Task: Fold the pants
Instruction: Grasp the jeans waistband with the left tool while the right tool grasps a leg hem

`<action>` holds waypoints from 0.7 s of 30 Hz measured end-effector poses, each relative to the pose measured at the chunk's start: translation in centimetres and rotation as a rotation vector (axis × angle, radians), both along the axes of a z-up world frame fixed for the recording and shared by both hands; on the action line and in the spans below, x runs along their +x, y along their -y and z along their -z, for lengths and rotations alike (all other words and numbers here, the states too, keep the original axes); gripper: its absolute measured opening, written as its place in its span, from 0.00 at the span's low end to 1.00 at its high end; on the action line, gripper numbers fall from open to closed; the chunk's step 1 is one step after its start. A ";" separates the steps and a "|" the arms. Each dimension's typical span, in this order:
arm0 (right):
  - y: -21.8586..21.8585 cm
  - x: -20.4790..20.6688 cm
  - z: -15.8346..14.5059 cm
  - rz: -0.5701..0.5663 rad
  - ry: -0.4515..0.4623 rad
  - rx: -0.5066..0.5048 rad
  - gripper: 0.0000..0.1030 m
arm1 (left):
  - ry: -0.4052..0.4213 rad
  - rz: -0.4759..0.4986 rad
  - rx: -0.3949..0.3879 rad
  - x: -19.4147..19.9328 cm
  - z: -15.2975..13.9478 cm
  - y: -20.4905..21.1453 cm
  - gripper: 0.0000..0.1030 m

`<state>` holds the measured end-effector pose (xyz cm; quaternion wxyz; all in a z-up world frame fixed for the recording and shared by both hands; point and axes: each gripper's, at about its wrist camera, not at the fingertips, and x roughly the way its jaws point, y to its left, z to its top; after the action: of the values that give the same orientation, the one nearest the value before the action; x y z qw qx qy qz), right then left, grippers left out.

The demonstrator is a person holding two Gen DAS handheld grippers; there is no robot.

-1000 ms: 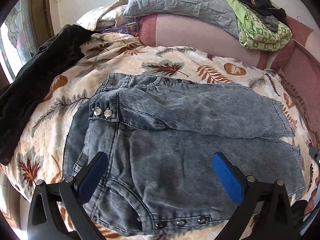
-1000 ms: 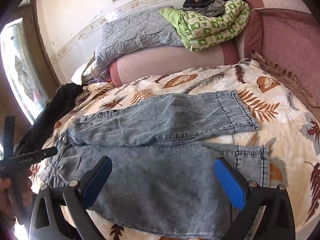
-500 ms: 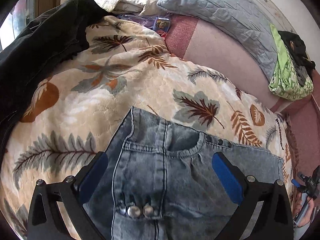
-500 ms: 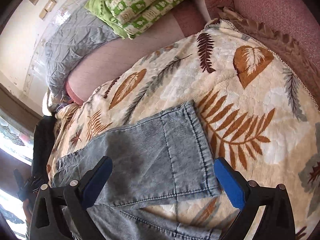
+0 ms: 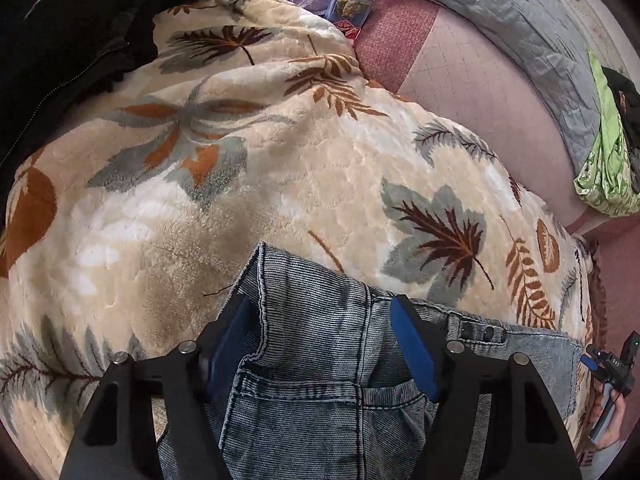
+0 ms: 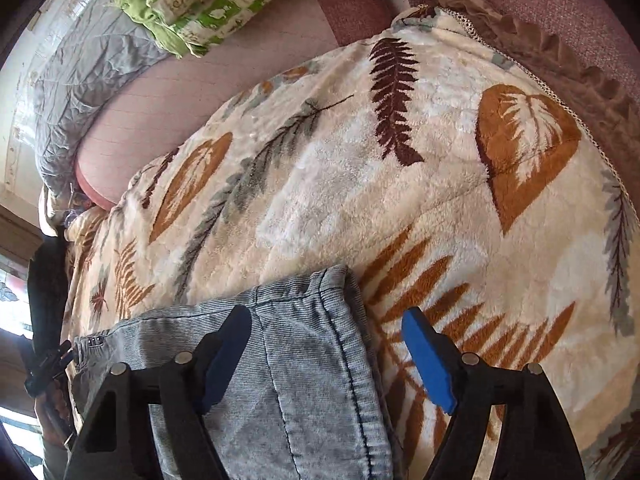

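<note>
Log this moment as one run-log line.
stage: grasping | left gripper: closing over jeans waistband corner | right gripper: closing over leg hem | surface: leaf-print blanket

The left gripper [image 5: 322,344] points steeply down, and its two blue pads [image 5: 414,354] are closing in toward each other — denim lies between them, but the pads do not press on it yet. The right gripper [image 6: 332,354] also tips steeply down, and its jaws are closing too, with cloth lying in the gap and the pads not squeezing it. Far off at the edge of the left wrist view, a hand [image 5: 606,420] holds the handle of the other gripper — only a small part of it shows.
</note>
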<state>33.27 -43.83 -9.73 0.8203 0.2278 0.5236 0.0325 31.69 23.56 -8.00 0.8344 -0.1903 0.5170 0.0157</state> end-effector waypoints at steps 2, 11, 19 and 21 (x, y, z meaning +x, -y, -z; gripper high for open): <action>-0.2 0.7 0.4 0.002 -0.004 -0.004 0.56 | -0.003 0.007 -0.002 0.2 0.4 0.1 0.62; -1.0 1.5 1.4 -0.024 -0.027 -0.085 0.33 | -0.031 -0.029 -0.056 1.6 1.1 -1.1 0.26; -1.3 1.5 0.9 -0.043 -0.018 -0.118 0.22 | -0.048 -0.044 -0.025 1.7 1.3 -1.9 0.03; -1.8 1.5 0.3 -0.048 -0.002 -0.136 0.17 | -0.029 -0.046 -0.013 1.5 0.8 -1.8 0.02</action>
<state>34.72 -42.02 -10.04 0.8324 0.1589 0.5306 0.0161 33.15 25.40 -8.79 0.8248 -0.2075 0.5248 0.0342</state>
